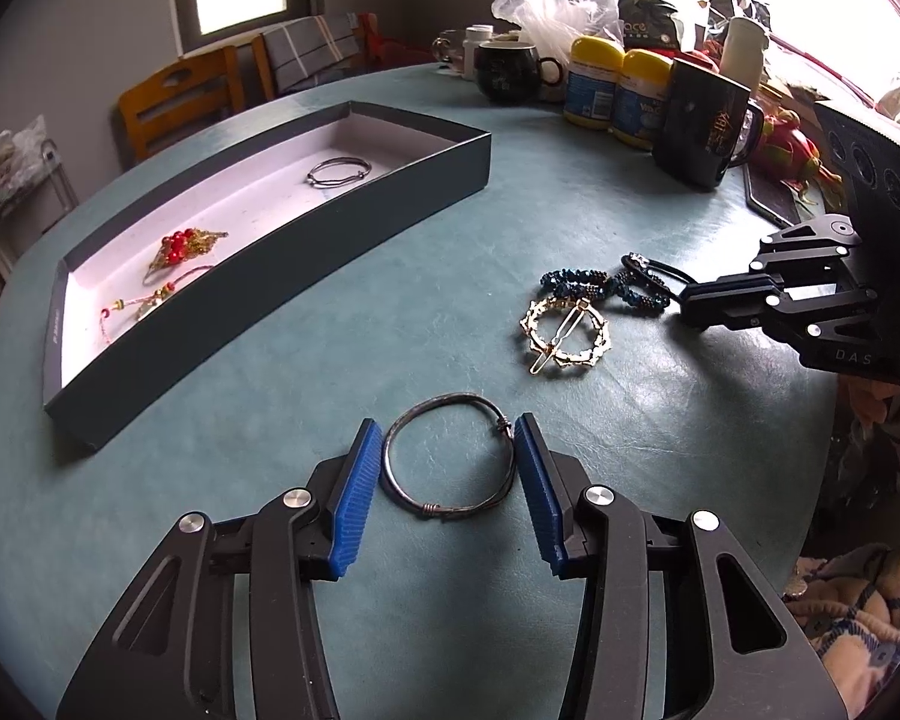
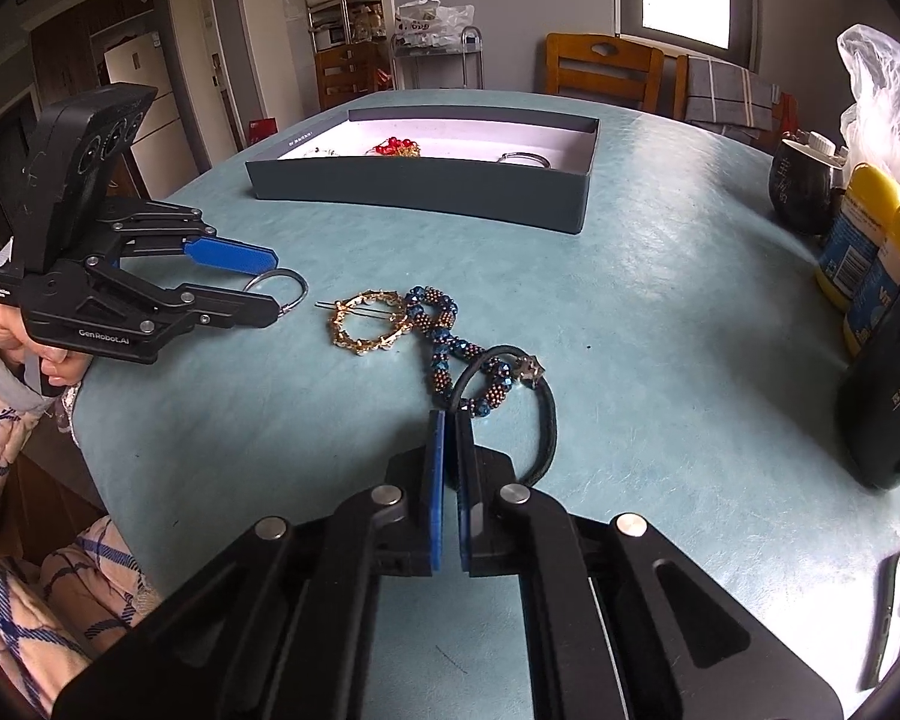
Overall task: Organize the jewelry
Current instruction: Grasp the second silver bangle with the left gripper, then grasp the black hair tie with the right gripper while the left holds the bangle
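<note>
While your left gripper (image 1: 448, 456) stands with its blue pads spread apart, a silver wire bangle (image 1: 450, 461) lies flat on the teal tablecloth (image 1: 390, 300) between them; the right pad sits against the bangle's wire knot and the left pad is just beside the ring, and you are not clamped on it. From the right wrist view that same gripper (image 2: 282, 282) shows its fingers either side of the ring.

Your right gripper (image 2: 450, 438) has its pads drawn together with only a thin slit between, and they pinch nothing that I can make out. A black hair tie (image 2: 510, 414) with a small star charm loops just past the tips and along the right finger; whether it touches, I cannot tell. Tangled with it lies a blue beaded bracelet (image 2: 444, 330), and touching that, a round gold hair clip (image 2: 363, 324).

Farther back, well apart from these, the dark shallow box (image 1: 282, 252) with a white floor holds a second wire bangle (image 1: 337, 171), a red-beaded gold ornament (image 1: 183, 246) and a corded charm (image 1: 144, 300). Mugs and yellow-lidded bottles (image 1: 618, 90) crowd the table's far right.
</note>
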A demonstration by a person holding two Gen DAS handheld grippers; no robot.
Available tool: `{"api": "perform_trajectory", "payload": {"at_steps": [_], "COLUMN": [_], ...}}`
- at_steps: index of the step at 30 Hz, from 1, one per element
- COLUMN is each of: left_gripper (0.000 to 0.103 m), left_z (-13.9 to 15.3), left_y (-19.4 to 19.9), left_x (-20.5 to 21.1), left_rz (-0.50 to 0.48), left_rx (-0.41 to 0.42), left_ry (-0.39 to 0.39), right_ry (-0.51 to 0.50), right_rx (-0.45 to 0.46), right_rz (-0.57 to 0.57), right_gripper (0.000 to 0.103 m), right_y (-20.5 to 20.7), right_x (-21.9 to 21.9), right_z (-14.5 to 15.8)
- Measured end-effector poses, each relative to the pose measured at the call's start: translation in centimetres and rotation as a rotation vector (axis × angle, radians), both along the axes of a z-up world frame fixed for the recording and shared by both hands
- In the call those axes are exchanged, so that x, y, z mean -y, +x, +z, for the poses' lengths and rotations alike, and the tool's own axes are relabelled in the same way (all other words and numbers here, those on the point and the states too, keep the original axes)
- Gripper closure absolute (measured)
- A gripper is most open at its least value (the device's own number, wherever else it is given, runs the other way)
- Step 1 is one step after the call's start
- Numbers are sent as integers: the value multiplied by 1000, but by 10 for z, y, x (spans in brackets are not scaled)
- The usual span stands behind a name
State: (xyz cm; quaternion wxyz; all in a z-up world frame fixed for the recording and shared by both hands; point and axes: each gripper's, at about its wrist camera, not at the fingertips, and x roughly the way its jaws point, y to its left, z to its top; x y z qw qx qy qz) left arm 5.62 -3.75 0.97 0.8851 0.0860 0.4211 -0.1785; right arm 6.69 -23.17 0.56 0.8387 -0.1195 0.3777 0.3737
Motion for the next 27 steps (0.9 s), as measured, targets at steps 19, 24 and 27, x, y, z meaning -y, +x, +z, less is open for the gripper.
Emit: {"api": "perform_trajectory", "payload": {"at_steps": [19, 24, 27], "left_gripper": [55, 55, 55], "left_z": [32, 39, 43], "left_y": [-7, -1, 4], "left_x": [-5, -15, -22], "left_rz": [21, 46, 61], "left_rx": [95, 116, 126], "left_ry": [0, 3, 0], "right_ry": [170, 181, 186], "right_rx": [32, 41, 54], "right_rz": [-16, -13, -8], "right_gripper": [100, 100, 100], "right_y": [13, 21, 26], "right_x": [8, 3, 0], "right_z": [41, 46, 51]}}
